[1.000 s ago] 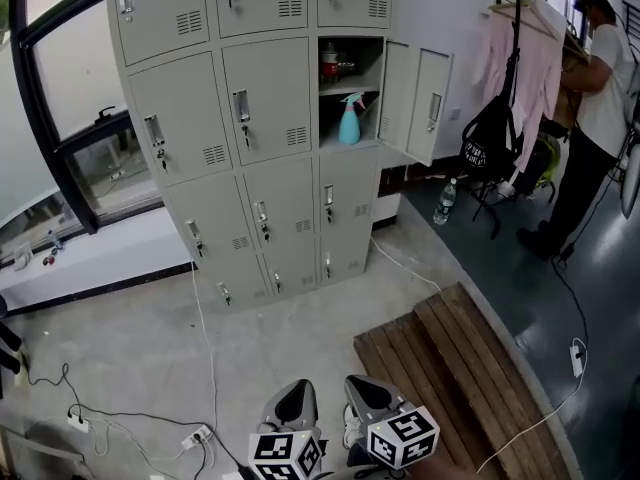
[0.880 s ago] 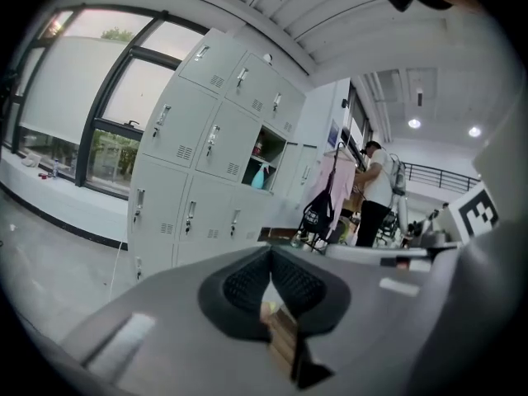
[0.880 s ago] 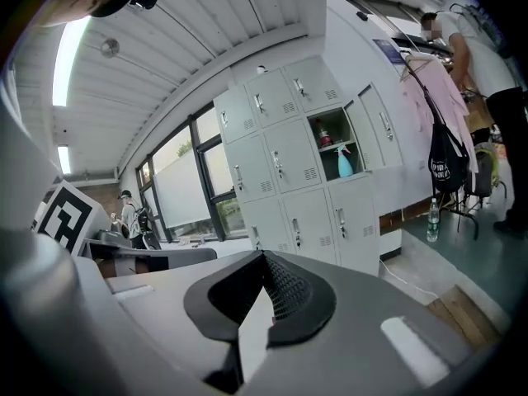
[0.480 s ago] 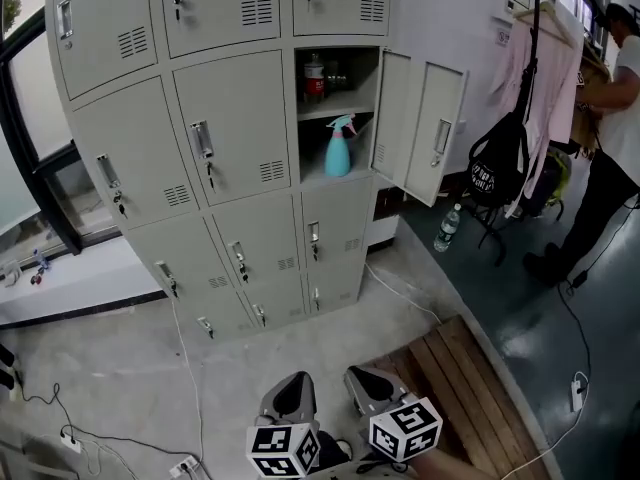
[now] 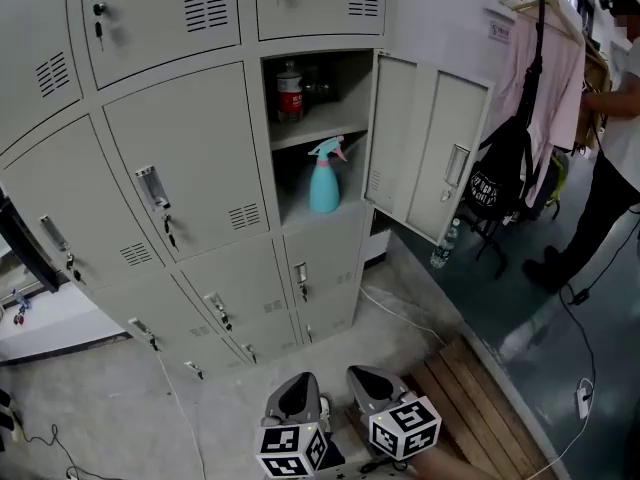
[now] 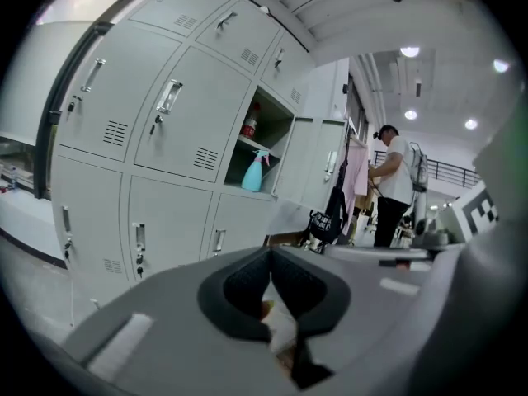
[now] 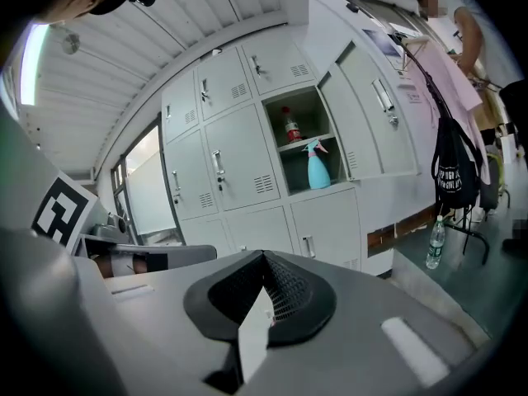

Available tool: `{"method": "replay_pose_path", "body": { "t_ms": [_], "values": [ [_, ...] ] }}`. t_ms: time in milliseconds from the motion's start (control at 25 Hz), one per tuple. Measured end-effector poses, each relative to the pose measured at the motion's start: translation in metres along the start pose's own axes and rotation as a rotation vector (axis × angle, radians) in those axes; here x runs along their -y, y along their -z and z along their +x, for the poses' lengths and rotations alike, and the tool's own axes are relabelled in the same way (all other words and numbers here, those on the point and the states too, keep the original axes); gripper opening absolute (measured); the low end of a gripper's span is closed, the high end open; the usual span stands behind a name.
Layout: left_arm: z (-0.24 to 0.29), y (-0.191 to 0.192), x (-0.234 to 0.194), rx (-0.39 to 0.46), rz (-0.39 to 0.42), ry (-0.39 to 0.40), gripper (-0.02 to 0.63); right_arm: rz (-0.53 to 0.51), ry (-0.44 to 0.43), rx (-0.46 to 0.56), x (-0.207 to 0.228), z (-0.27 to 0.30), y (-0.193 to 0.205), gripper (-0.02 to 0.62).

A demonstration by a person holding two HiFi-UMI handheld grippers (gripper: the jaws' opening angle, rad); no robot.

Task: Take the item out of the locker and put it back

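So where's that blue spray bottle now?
In the head view, the spray bottle stands in the open locker, under the shelf with a red-labelled bottle, left of the open door.

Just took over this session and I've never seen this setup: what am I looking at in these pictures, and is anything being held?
No robot arm here: a person carries a gripper in each hand. The head view is from a camera on the person's head, looking down; the marker cubes at its bottom belong to the grippers. The other two views ride on the left gripper and right gripper, looking along their jaws. Both are shut, holding nothing. Ahead stands a grey locker bank with one door open. Inside, a blue spray bottle stands on the lower level, a red-labelled bottle on the shelf above. Another person stands at the right.
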State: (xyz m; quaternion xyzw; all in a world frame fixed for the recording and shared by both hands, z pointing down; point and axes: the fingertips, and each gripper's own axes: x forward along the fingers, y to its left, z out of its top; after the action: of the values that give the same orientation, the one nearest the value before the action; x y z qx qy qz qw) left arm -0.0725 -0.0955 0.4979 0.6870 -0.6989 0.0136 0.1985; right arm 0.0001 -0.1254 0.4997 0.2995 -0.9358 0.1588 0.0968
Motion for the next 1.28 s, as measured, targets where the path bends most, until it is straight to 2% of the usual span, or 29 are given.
{"method": "replay_pose_path", "body": {
  "t_ms": [160,280,520,600,800,1040,1280],
  "values": [
    [0.065,-0.036,-0.029,-0.016,0.019,0.025,0.008,-0.026,0.000,0.017,0.029,0.074,-0.045,0.002],
    [0.111,-0.062,-0.051,-0.022,0.023,0.033,0.007,-0.054,0.012,0.044,0.054,0.132,-0.082,0.059],
    [0.186,-0.098,-0.079,-0.041,0.032,0.051,0.008,-0.070,0.087,0.116,0.120,0.224,-0.150,0.212],
    [0.207,-0.107,-0.086,-0.047,0.036,0.050,0.008,-0.101,0.116,0.139,0.140,0.248,-0.170,0.298],
    [0.247,-0.128,-0.095,-0.042,0.043,0.059,0.008,-0.155,0.165,0.132,0.185,0.302,-0.205,0.394],
    [0.268,-0.136,-0.100,-0.051,0.048,0.065,0.008,-0.196,0.187,0.091,0.209,0.351,-0.221,0.446],
    [0.268,-0.131,-0.106,-0.065,0.037,0.055,0.008,-0.197,0.206,0.074,0.212,0.367,-0.217,0.422]
  ]
}}
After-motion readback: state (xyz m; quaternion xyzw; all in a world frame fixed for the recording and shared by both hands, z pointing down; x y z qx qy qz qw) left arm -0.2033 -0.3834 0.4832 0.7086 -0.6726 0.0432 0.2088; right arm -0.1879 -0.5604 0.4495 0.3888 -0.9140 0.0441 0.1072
